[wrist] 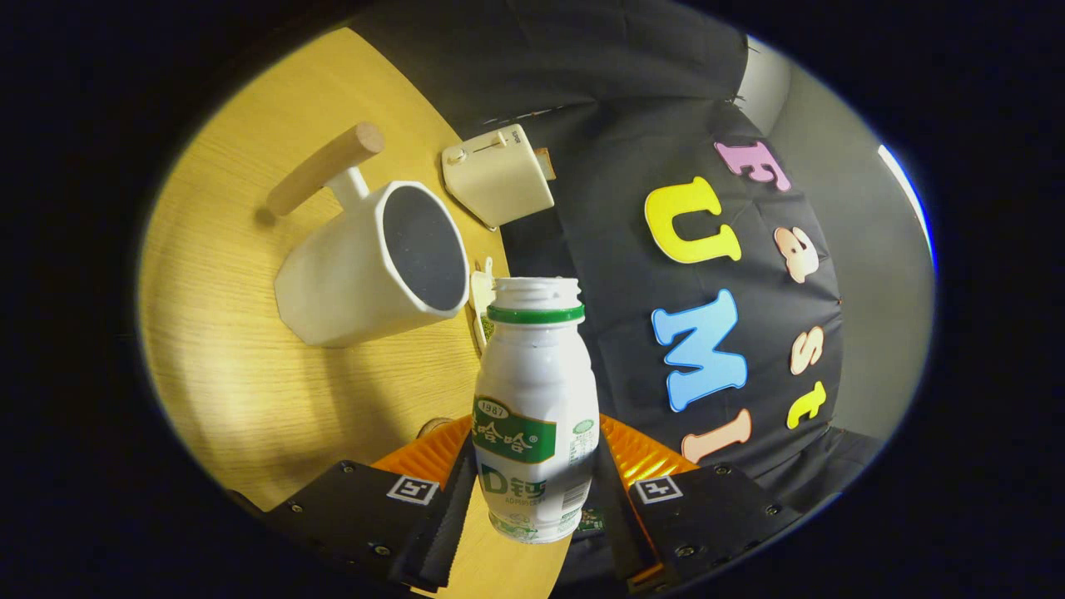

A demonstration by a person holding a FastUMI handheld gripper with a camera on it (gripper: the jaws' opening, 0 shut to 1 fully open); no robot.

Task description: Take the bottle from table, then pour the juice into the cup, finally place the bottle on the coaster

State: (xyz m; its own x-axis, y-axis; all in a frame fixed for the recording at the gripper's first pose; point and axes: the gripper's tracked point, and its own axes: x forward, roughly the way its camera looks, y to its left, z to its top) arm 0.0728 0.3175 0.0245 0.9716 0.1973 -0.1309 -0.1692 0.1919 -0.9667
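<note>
Gripping: the gripper (pixel 532 478) has both fingers pressed against the lower sides of the juice bottle (pixel 535 399), closed to the bottle's width.
Bottle: small white plastic bottle with a green label and green neck ring, cap off, mouth open, held off the wooden table (pixel 250 374).
Small flat object: pale, partly hidden just behind the bottle's neck; I cannot tell what it is.
Cup: white faceted cup (pixel 366 266) with a dark inside, just beyond the bottle, its mouth facing the bottle's neck.
Handle: wooden dowel handle (pixel 326 166) on the cup's far side from the bottle.
Toaster: cream toaster (pixel 497 176), beyond the cup from the bottle, at the table's far edge.
</note>
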